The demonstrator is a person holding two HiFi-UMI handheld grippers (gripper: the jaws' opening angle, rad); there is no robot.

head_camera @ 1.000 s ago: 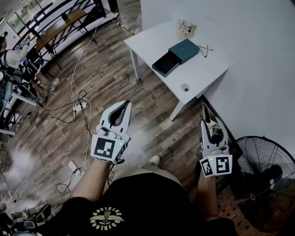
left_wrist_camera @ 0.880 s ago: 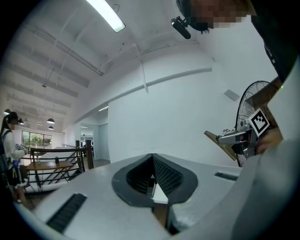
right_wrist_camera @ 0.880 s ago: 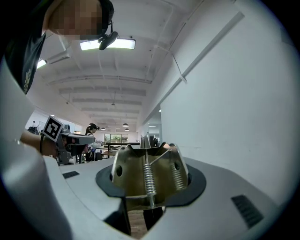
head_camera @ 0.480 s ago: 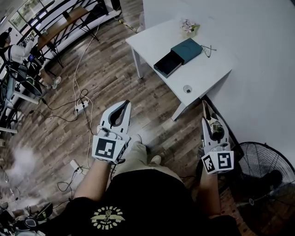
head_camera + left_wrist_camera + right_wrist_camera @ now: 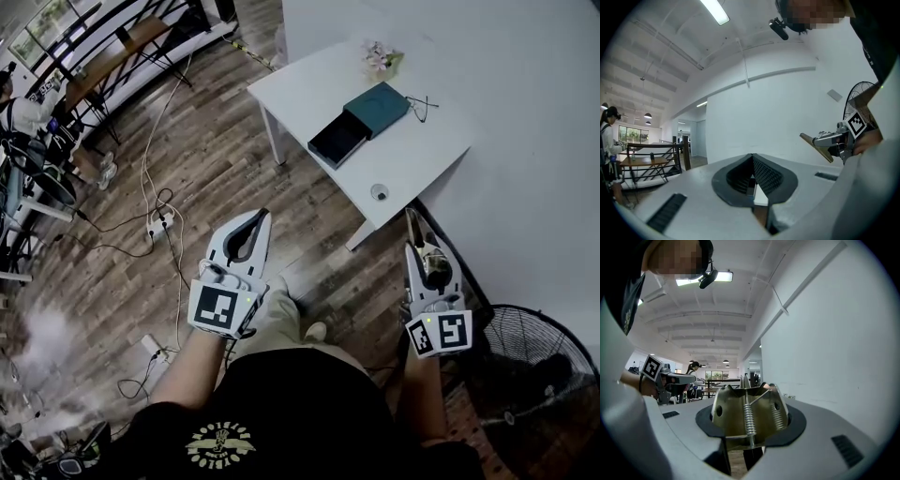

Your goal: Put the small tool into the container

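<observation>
R gripper pinches the tool (stiff sprung metal, light, prob. slippery) by its body. L gripper jaws together, empty. Box mid-table.

I found no words, numbers or brand names that I could read anywhere in the views. The yellow emblem on the person's black shirt carried a ring of lettering, but it was too small and blurred to make out. The left marker cube on the left gripper and the right marker cube on the right gripper showed only black-and-white square code patterns, not letters.
</observation>
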